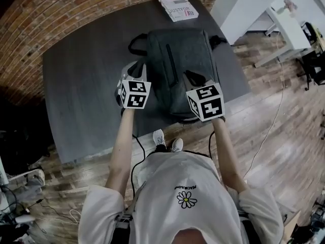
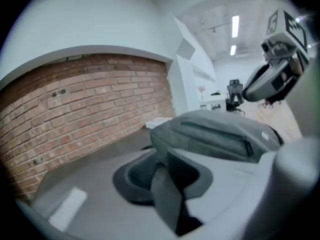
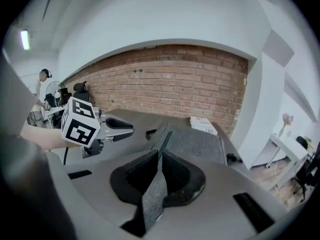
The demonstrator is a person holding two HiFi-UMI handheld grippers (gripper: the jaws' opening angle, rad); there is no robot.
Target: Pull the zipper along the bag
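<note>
A grey backpack [image 1: 200, 52] lies flat on a dark table [image 1: 81, 85], with a straight pocket zipper [image 1: 170, 60] running down its front. My left gripper [image 1: 136, 69] hovers at the bag's left edge, jaws open, and only the table surface shows in the gap. In the left gripper view [image 2: 162, 166] the backpack [image 2: 215, 134] lies ahead to the right. My right gripper [image 1: 189, 76] is over the bag's near end. In the right gripper view [image 3: 161, 159] the jaws stand a narrow gap apart, open, with the bag fabric [image 3: 195, 141] and zipper [image 3: 165, 138] showing beyond.
A stack of printed booklets [image 1: 177, 6] lies at the table's far edge behind the bag. A brick wall [image 1: 76, 9] runs along the far left. A white desk [image 1: 289, 24] stands to the right, on wooden flooring. The table's near edge is by the person's shoes [image 1: 166, 140].
</note>
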